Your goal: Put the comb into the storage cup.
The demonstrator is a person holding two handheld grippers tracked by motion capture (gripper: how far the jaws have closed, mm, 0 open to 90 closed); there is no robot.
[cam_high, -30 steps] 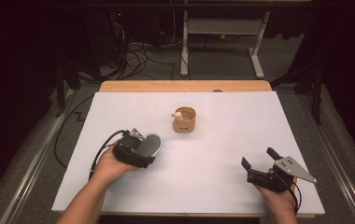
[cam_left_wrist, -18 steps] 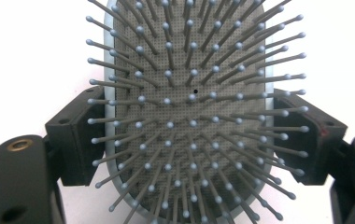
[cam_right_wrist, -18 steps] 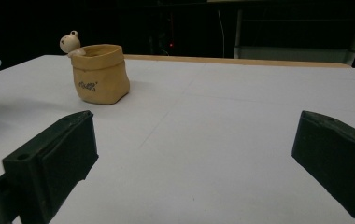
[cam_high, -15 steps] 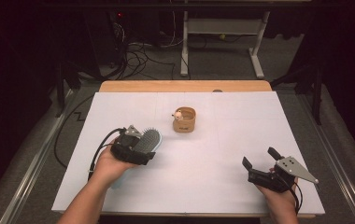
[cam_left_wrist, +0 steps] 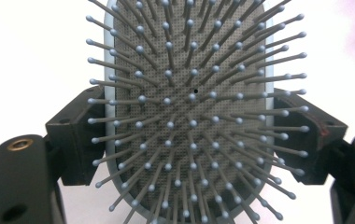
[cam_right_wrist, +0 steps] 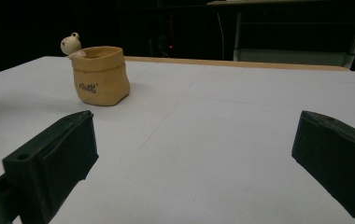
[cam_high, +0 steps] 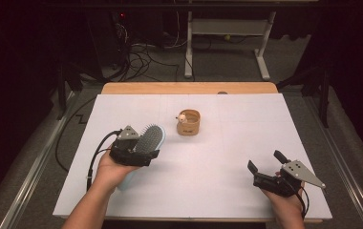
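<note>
A pale blue hairbrush [cam_high: 151,136] with grey bristles is held at the left of the white table [cam_high: 208,162]. My left gripper [cam_high: 143,149] is shut on its head. In the left gripper view the brush [cam_left_wrist: 185,93] faces the camera, bristles toward it. My left gripper [cam_left_wrist: 189,135] pinches the two long edges of the brush between its black jaws. My right gripper [cam_high: 267,165] stands open near the front right corner, nothing between its fingers. In the right gripper view my right gripper [cam_right_wrist: 194,144] has its jaws spread wide over bare table.
A small tan pot [cam_high: 188,122] with a little pale figure on its rim stands at the table's middle, toward the back; the right gripper view has the pot [cam_right_wrist: 102,79] at upper left. Behind the table's wooden back edge [cam_high: 189,88] are cables and a desk frame.
My left hand has turned a little and the brush head has risen slightly. The right gripper has not moved.
</note>
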